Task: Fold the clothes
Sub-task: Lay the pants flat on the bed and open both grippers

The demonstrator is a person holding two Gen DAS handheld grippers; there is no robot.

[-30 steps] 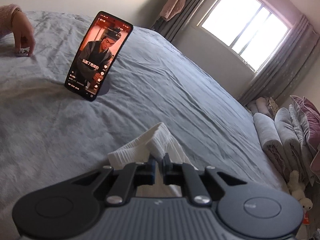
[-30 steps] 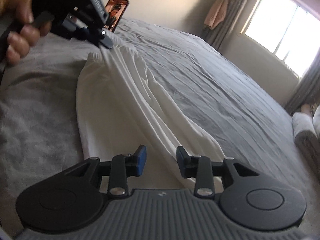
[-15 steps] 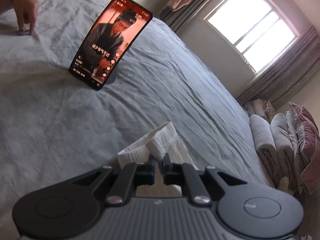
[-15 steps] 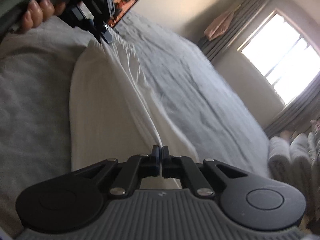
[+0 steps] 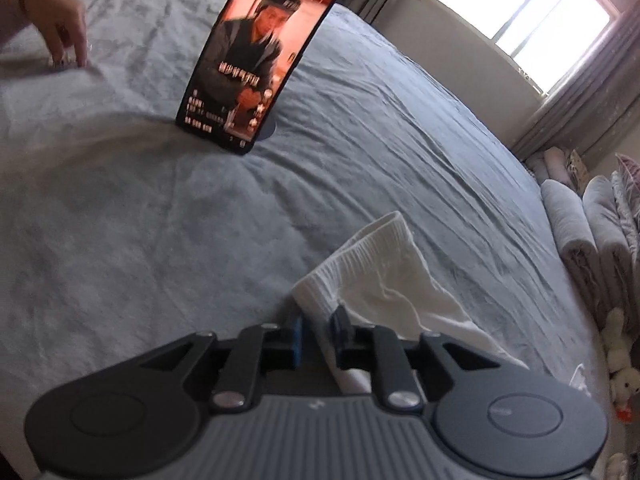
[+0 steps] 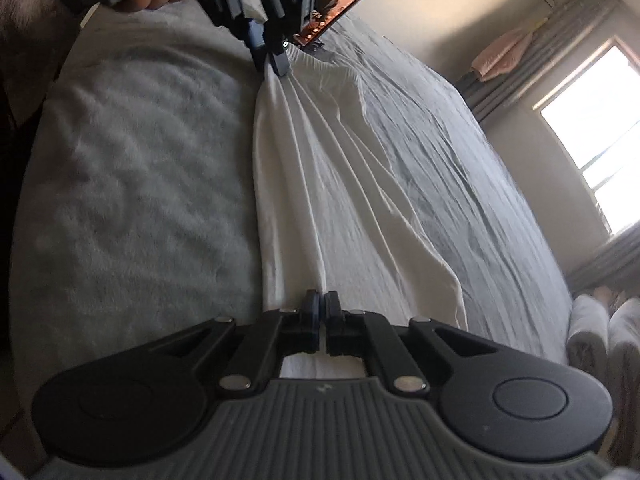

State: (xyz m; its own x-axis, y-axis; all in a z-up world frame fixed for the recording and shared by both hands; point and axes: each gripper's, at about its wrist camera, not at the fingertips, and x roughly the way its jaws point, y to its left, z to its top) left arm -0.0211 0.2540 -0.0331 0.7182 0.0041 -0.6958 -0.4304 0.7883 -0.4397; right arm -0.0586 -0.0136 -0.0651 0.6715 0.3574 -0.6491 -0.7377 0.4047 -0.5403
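the white garment (image 6: 340, 184) lies stretched along the grey bed (image 5: 160, 240) because the right gripper (image 6: 320, 312) pinches its near end shut while the left gripper (image 5: 318, 326), jaws opening, loosens on the ribbed waistband.

1. White garment (image 6: 340, 184): soft matt cloth, creased in long folds, with a ribbed knit waistband (image 5: 360, 256).
2. Bed (image 5: 380, 132): covered in a grey, matt, finely wrinkled sheet; nearer the camera lies a fuzzy, fleecy blanket (image 6: 132, 168).
3. Right gripper (image 6: 322, 312): matt black plastic arms, shiny metal rivets, ridged grey body.
4. Left gripper (image 5: 318, 332): the same matt black plastic, with blue pads.
5. Phone (image 5: 256, 56): glossy glass screen.
6. Curtains (image 5: 580, 92): grey cloth.
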